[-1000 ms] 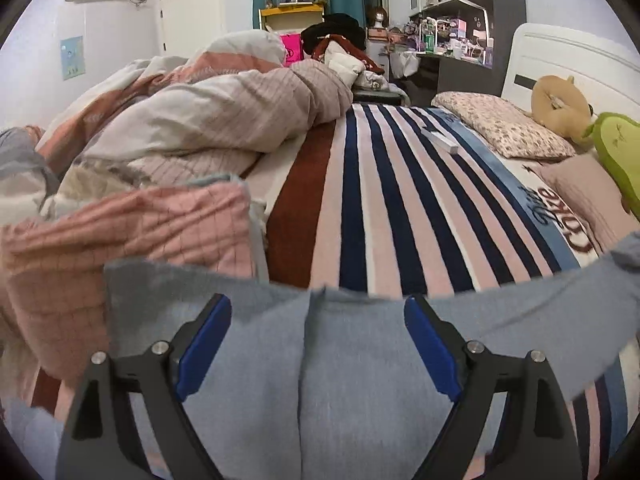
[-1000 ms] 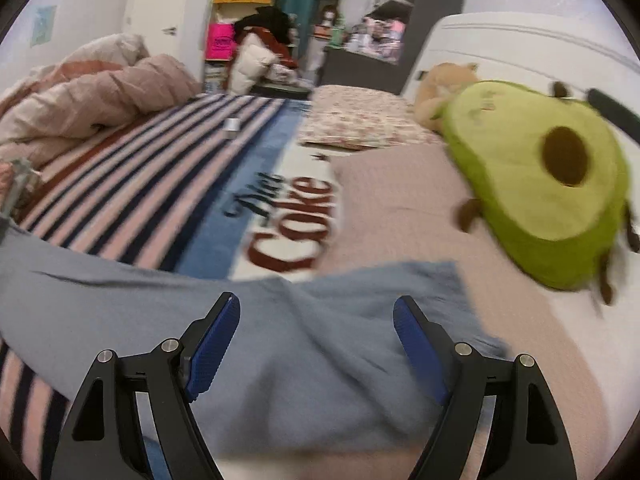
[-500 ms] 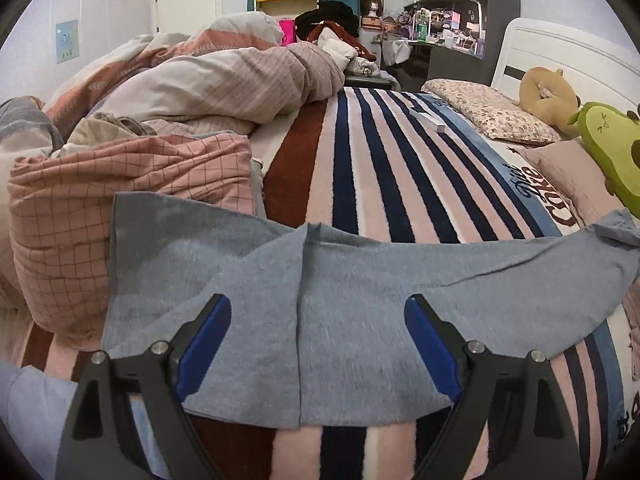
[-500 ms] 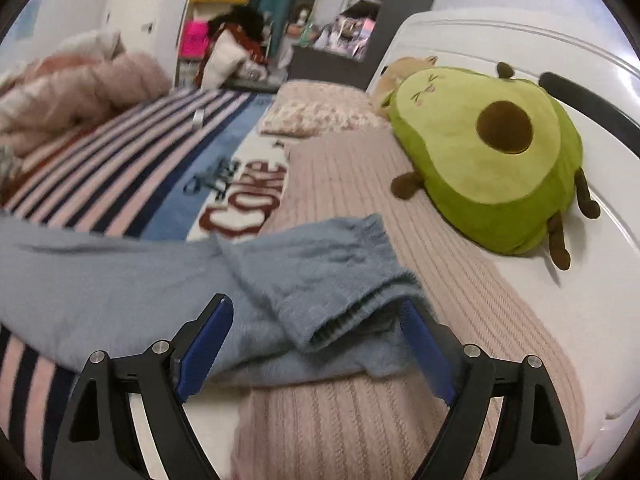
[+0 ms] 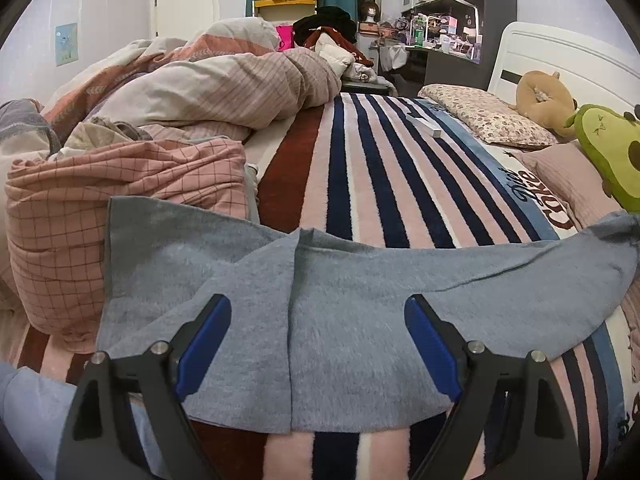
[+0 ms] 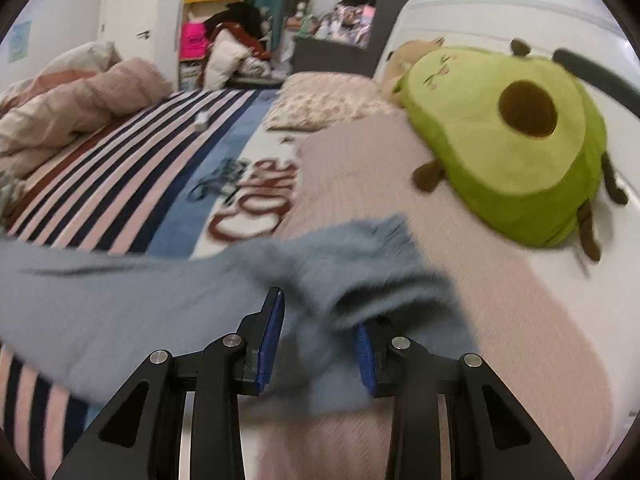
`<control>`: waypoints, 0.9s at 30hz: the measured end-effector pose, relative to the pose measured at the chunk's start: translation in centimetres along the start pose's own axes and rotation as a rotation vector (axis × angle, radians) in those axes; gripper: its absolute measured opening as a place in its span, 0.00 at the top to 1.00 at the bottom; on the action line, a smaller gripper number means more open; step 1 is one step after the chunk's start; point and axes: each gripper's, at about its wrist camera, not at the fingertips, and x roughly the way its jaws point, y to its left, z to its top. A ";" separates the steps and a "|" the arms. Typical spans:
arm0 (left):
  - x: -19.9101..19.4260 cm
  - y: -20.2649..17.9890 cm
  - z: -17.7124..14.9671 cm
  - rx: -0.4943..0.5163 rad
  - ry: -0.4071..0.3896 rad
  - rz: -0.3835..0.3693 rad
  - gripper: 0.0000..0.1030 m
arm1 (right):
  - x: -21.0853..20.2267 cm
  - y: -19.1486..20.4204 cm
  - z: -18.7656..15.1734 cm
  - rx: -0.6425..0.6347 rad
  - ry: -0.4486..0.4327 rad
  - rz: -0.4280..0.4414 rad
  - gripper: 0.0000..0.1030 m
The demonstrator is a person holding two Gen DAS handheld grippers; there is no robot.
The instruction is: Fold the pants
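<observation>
The grey pants lie spread crosswise over the striped blanket, the waist end draped against the pink checked quilt and the leg cuff reaching onto the pink pillow beside the avocado plush. The step in hand looks like taking hold of the leg end for the first fold. The right gripper has its jaws narrowed around bunched cuff cloth, though blur hides whether they fully pinch it. The left gripper hangs over the seat area, jaws spread wide, holding nothing. Next, a firm cuff grip seems needed before carrying it toward the waist.
</observation>
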 end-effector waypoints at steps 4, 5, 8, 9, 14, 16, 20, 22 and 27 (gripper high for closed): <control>0.4 0.0 -0.1 -0.010 0.002 0.000 0.16 | 2.6 -0.6 1.2 -0.036 0.014 -0.088 0.60; 0.4 0.0 -0.1 -0.012 0.004 0.001 0.16 | 2.8 -1.4 1.3 0.009 0.014 -0.086 0.48; 0.3 0.1 -0.2 -0.020 0.004 0.014 0.16 | 1.8 -3.0 1.3 0.089 -0.041 -0.067 0.39; 0.1 0.2 -0.2 -0.018 0.001 0.019 0.16 | 1.2 -3.3 1.2 0.099 -0.054 -0.072 0.36; -1.0 0.6 -0.5 -0.026 -0.011 0.020 0.16 | -0.7 -4.6 -0.1 0.104 -0.025 -0.181 0.17; -1.4 0.8 -0.7 -0.034 -0.014 0.008 0.16 | -1.0 -5.5 -1.2 0.156 0.020 -0.168 0.15; -1.6 1.0 -1.0 -0.032 -0.006 -0.006 0.16 | 0.4 -6.3 -3.3 0.248 0.099 0.014 0.15; -1.9 1.1 -1.0 -0.024 -0.010 -0.003 0.16 | 1.0 -6.2 -3.4 0.258 0.080 0.052 0.19; -2.0 1.4 -1.3 -0.028 -0.017 -0.003 0.16 | 1.3 -5.7 -2.8 0.281 0.061 0.096 0.64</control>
